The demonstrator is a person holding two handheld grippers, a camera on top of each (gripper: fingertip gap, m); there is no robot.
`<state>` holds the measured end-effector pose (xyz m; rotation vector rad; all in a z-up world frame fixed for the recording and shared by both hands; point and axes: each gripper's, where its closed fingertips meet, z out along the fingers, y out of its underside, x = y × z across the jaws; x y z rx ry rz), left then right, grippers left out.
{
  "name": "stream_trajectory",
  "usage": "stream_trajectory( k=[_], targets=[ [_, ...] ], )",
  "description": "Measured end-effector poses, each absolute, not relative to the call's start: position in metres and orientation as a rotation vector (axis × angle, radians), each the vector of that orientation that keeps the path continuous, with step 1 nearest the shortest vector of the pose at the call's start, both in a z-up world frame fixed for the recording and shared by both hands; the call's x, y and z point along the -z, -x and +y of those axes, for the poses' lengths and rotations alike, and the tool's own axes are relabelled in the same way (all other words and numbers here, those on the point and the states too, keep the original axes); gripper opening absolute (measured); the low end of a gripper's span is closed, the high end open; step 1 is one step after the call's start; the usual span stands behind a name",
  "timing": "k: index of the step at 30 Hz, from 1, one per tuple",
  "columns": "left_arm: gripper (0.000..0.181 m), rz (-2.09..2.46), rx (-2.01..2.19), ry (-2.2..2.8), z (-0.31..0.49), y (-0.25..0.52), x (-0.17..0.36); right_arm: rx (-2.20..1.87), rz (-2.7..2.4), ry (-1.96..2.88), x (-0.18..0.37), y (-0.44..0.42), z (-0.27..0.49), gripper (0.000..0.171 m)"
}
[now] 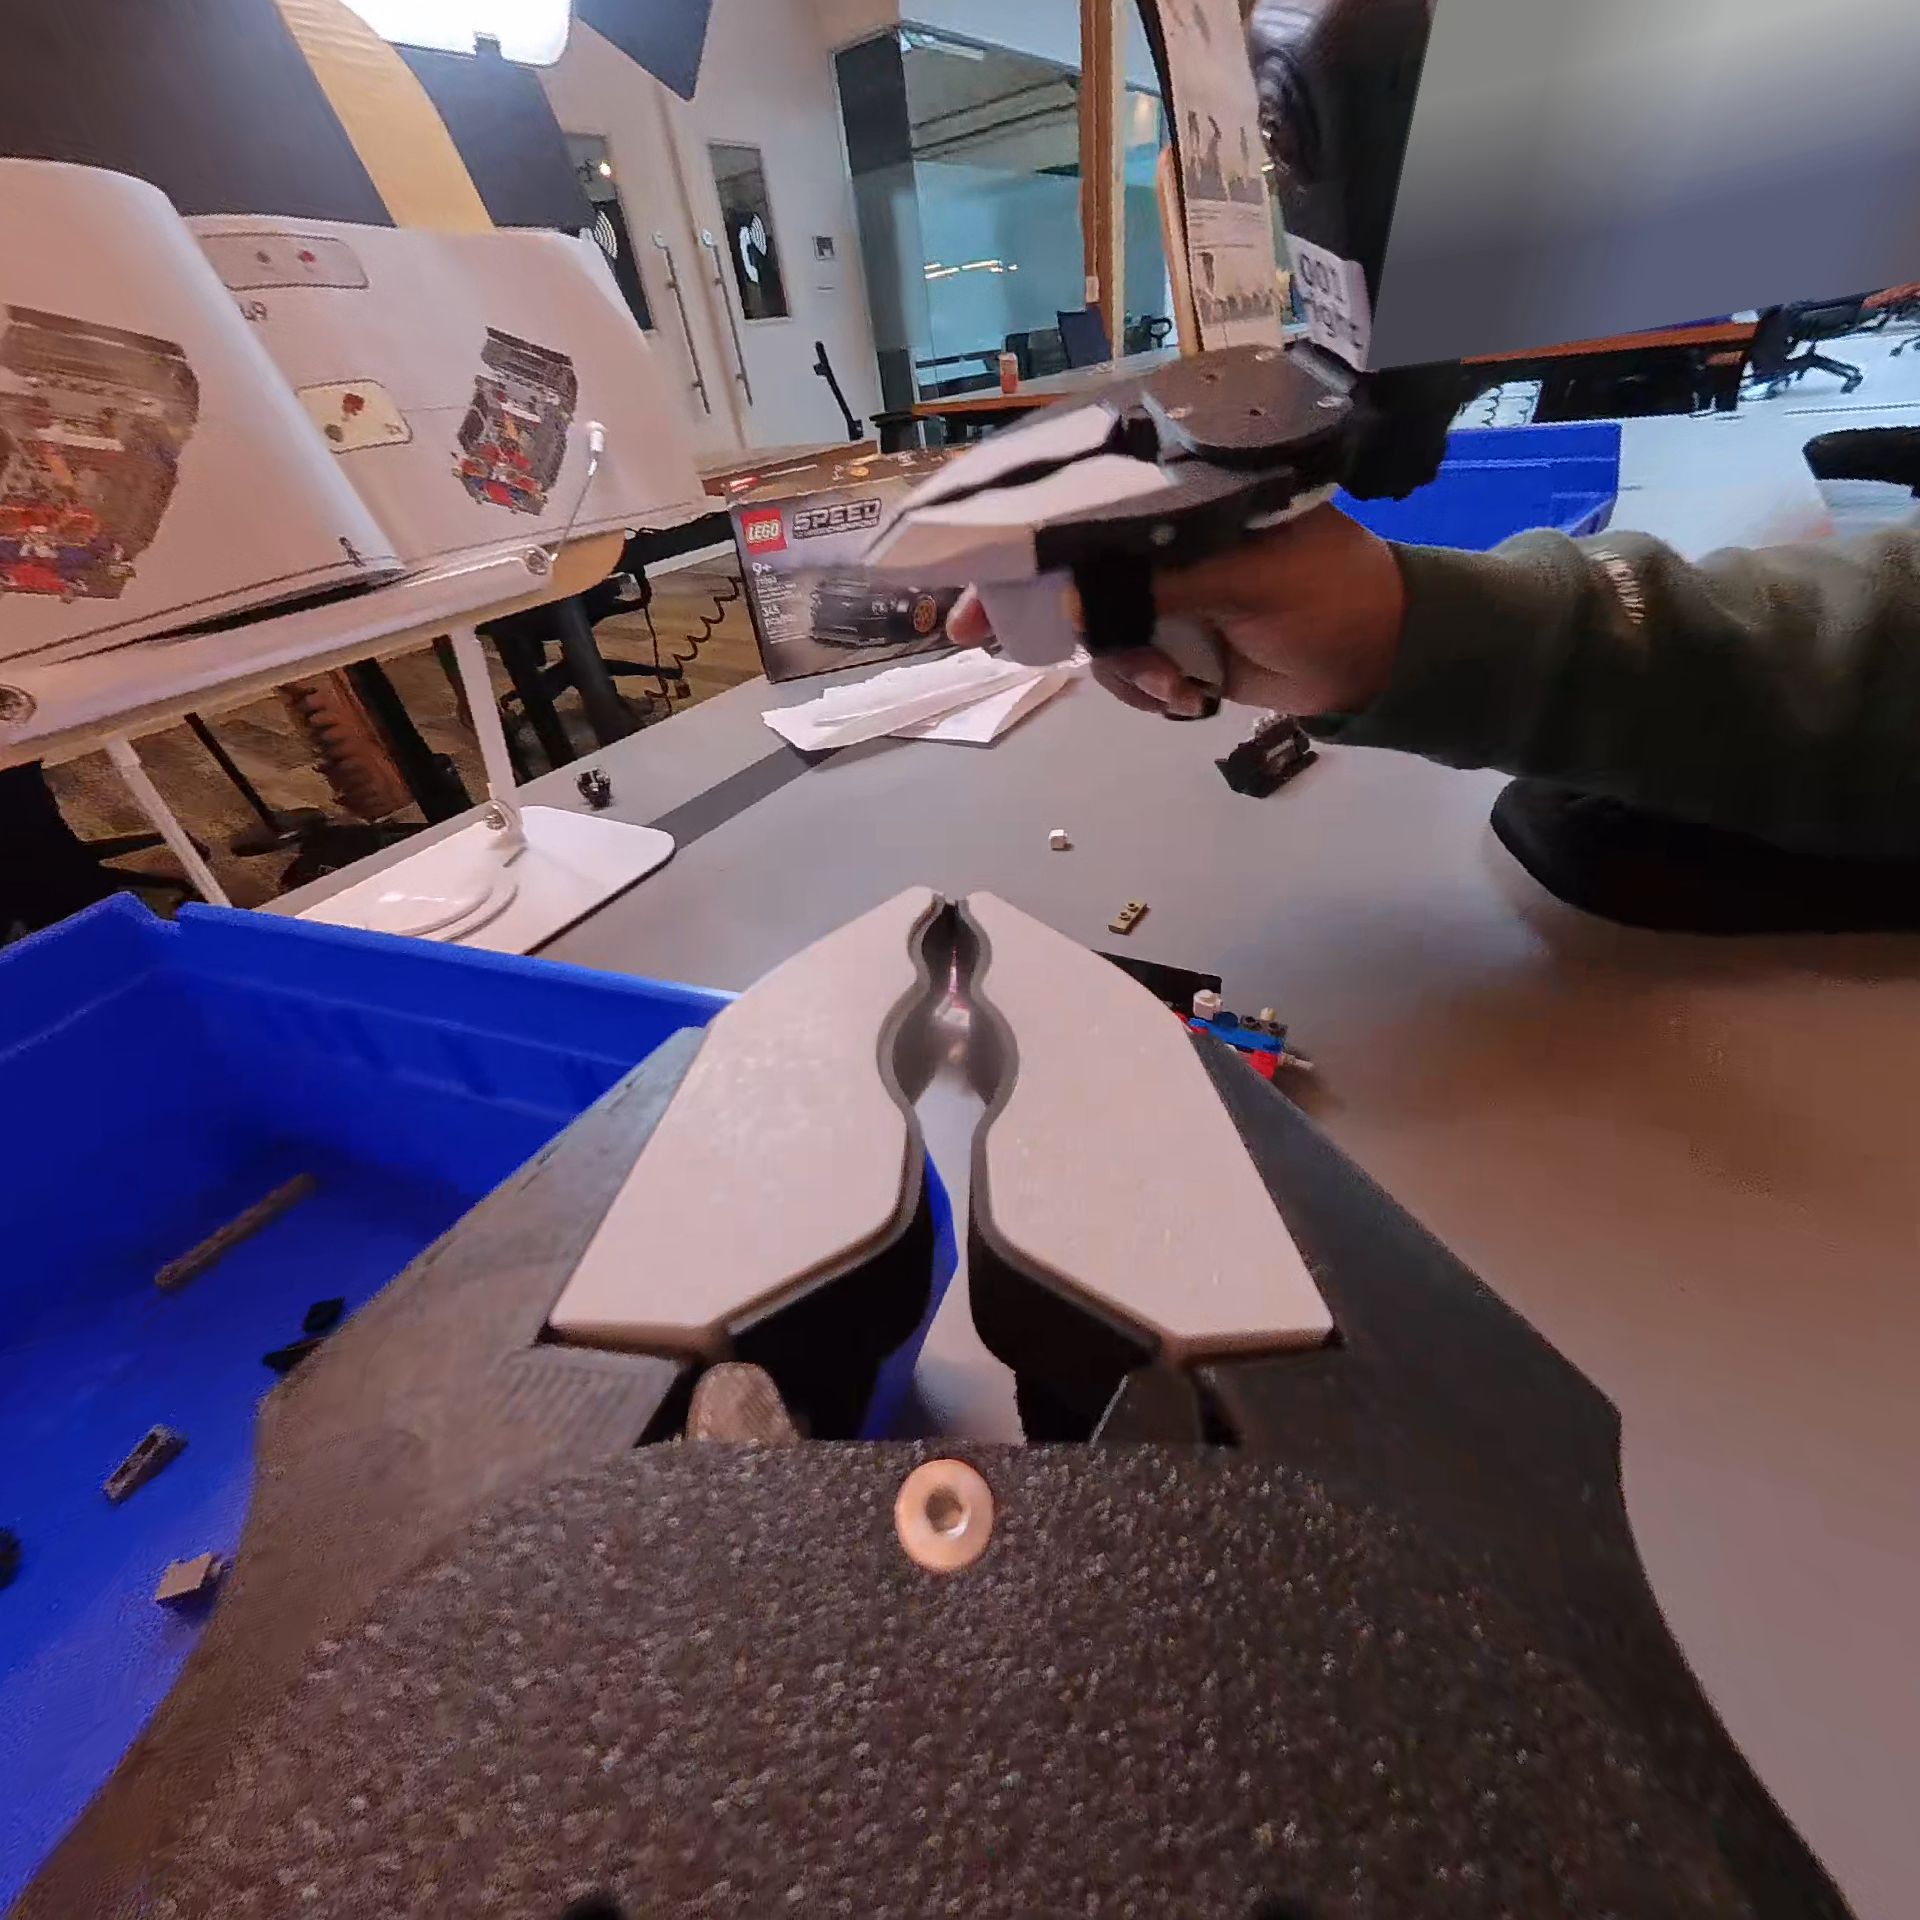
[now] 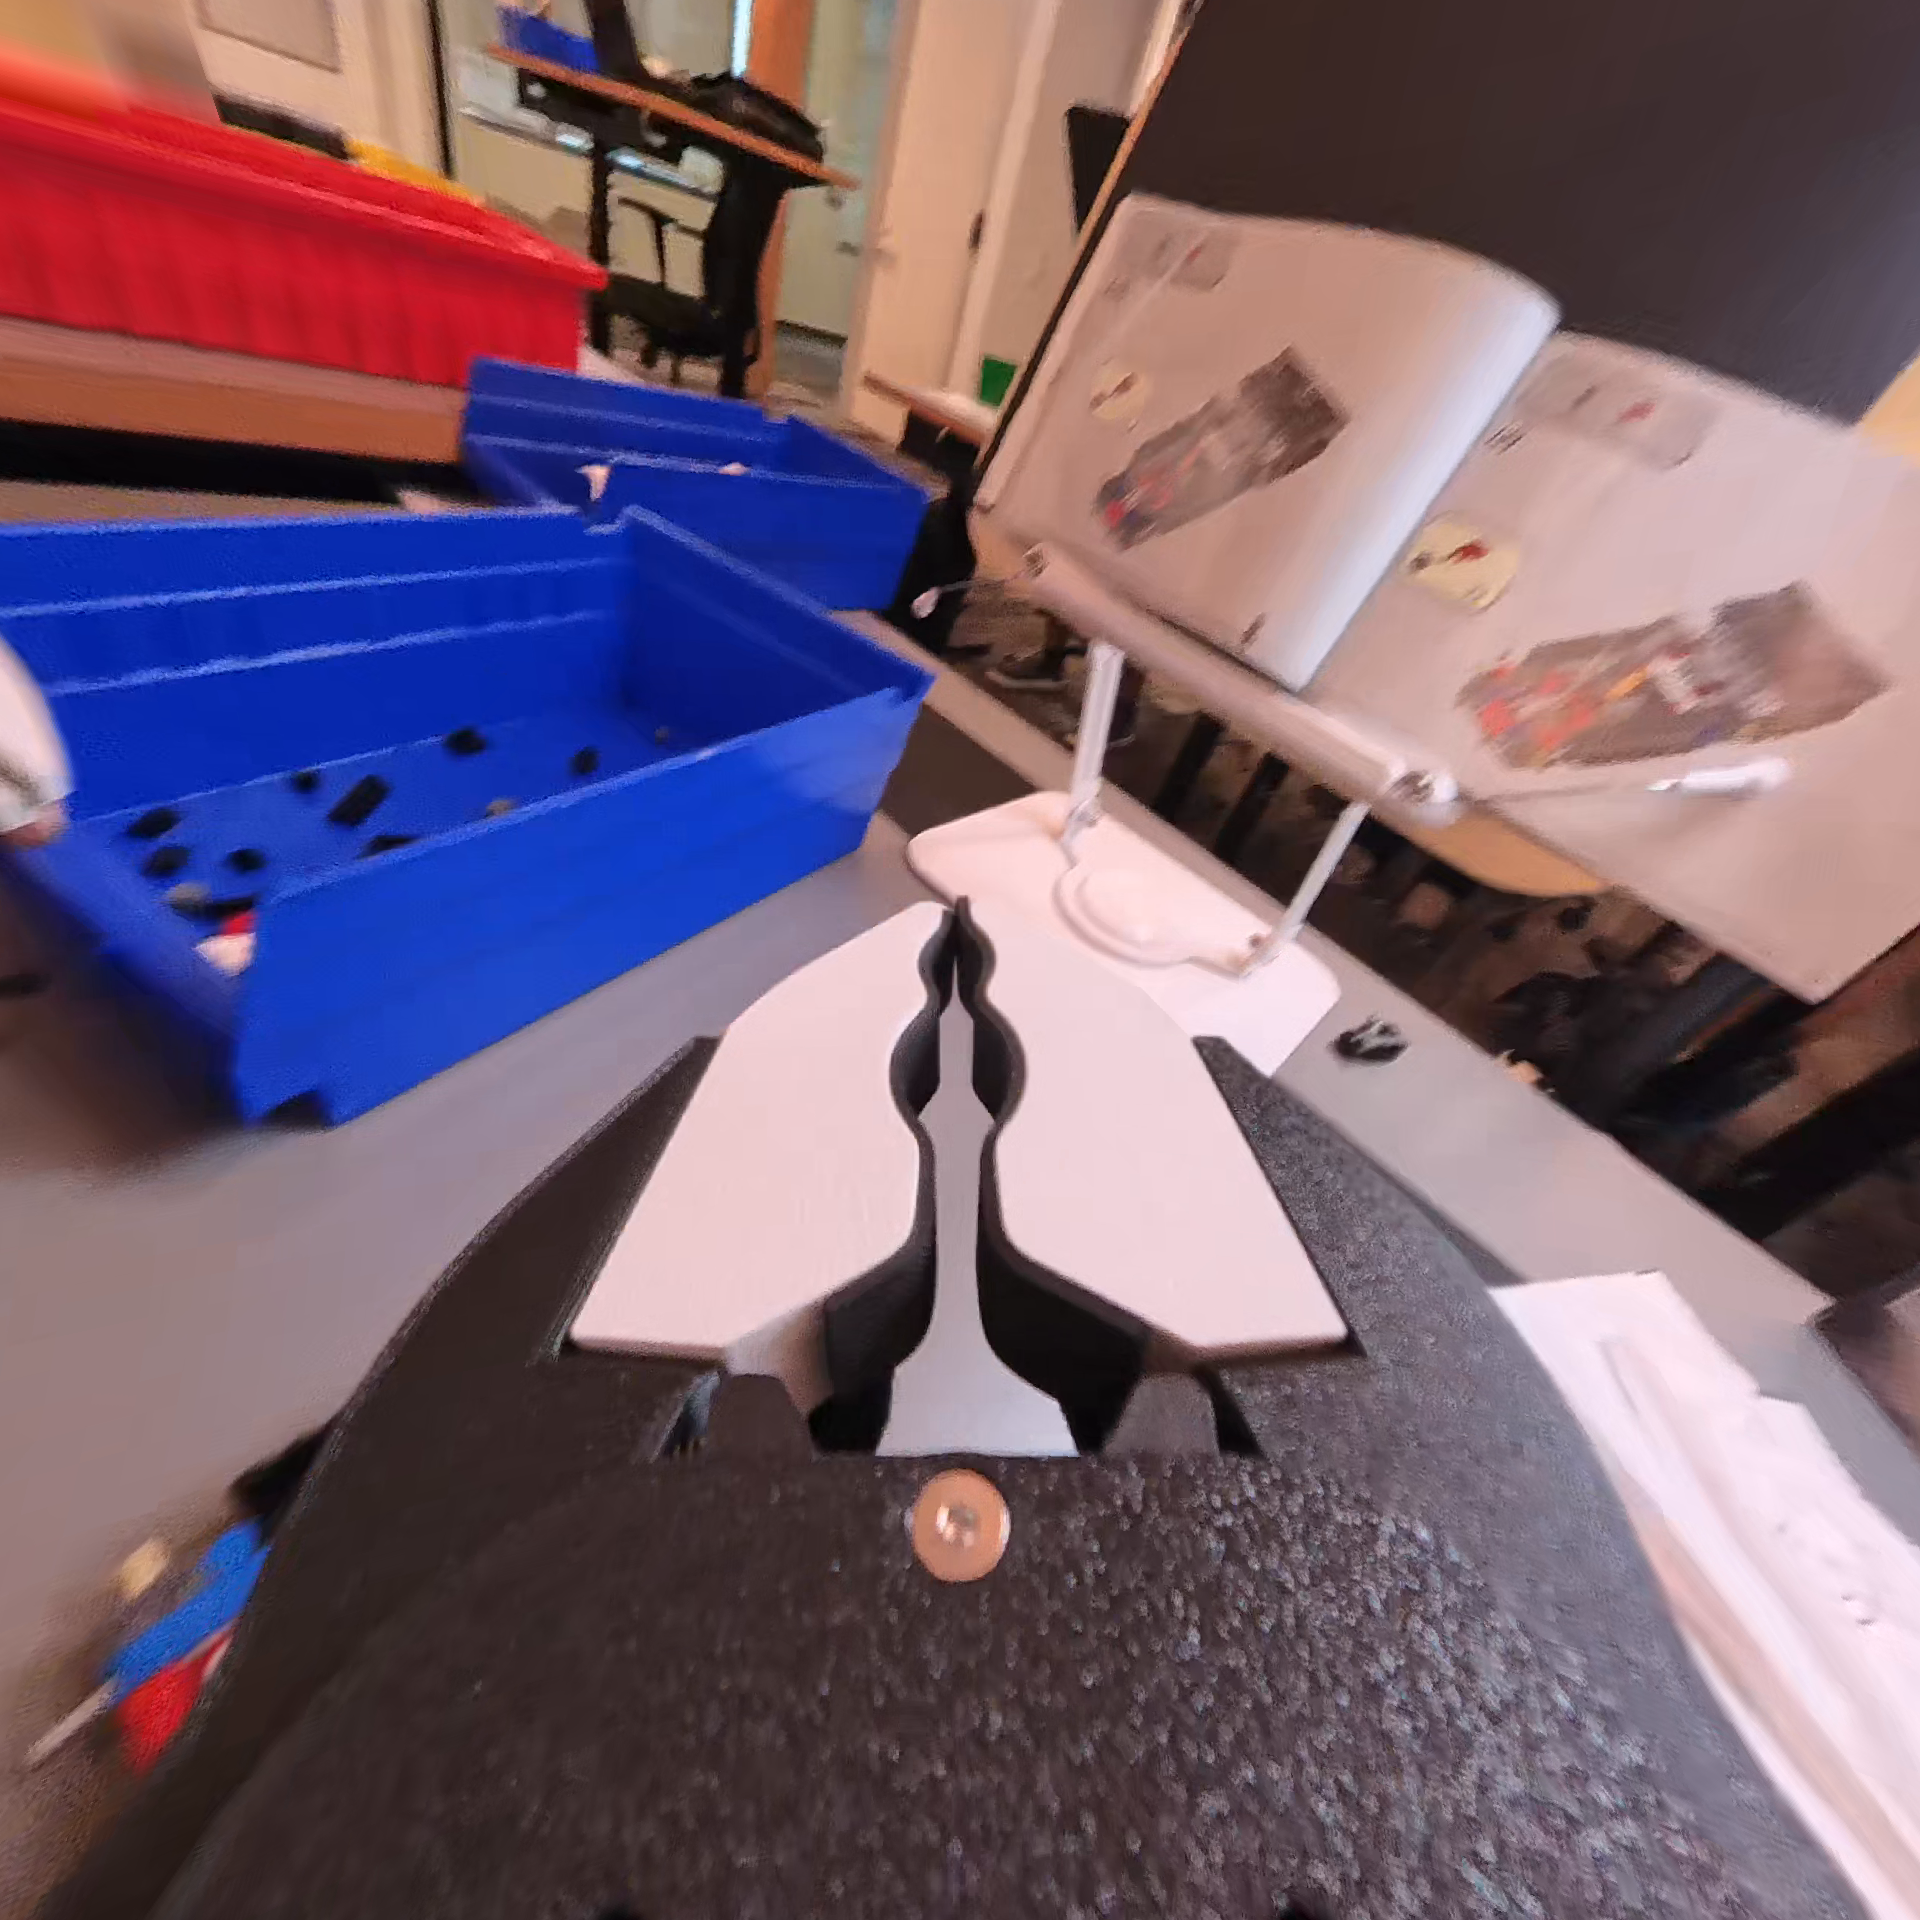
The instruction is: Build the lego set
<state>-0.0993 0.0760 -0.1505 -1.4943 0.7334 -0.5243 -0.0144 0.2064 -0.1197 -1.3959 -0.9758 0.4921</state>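
Both claws are pinched narrow with nothing between them — the left claw [image 1: 951, 914] over the blue bin [image 1: 343, 1049]. The right claw [image 1: 899, 525] hangs above the grey worktop [image 1: 1558, 1195] — loose bricks [image 1: 1242, 1029] lie beneath.

Bright, even indoor light in both views. Overhead lamp panel [image 1: 457, 16] blown out at top of left wrist view. Warm sheen on grey table [image 1: 1558, 1195] at right; soft shadows only. Strong wide-angle bending at edges. Left view mostly sharp; blue bin [image 1: 260, 1195] interior slightly soft. Right wrist view motion-blurred throughout: instruction booklet [image 2: 1403, 499] smeared, red bin [image 2: 260, 260] hazy, near gripper body sharper.
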Motion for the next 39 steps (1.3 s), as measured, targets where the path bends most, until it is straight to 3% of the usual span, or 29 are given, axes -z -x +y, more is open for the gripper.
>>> stream_trajectory(
  k=[4, 13, 19, 33, 39],
  targets=[
    [0.000, 0.739, 0.491, 1.486, 0.077, 0.101, 0.150, -0.475, -0.903, 1.342, 0.091, 0.032, 0.235, 0.000],
    [0.000, 0.774, 0.451, 1.486, 0.076, 0.100, 0.154, -0.358, -0.825, 1.396, 0.068, 0.065, 0.310, 0.058],
    [0.000, 0.804, 0.404, 1.488, 0.077, 0.099, 0.158, -0.159, -0.774, 1.423, 0.083, 0.086, 0.372, 0.074],
    [0.000, 0.875, 0.383, 1.507, 0.075, 0.092, 0.172, -0.003, -0.704, 1.375, 0.073, 0.125, 0.423, 0.078],
    [0.000, 0.881, 0.378, 1.519, 0.077, 0.093, 0.176, 0.007, -0.681, 1.366, 0.071, 0.112, 0.425, 0.062]
  ],
)
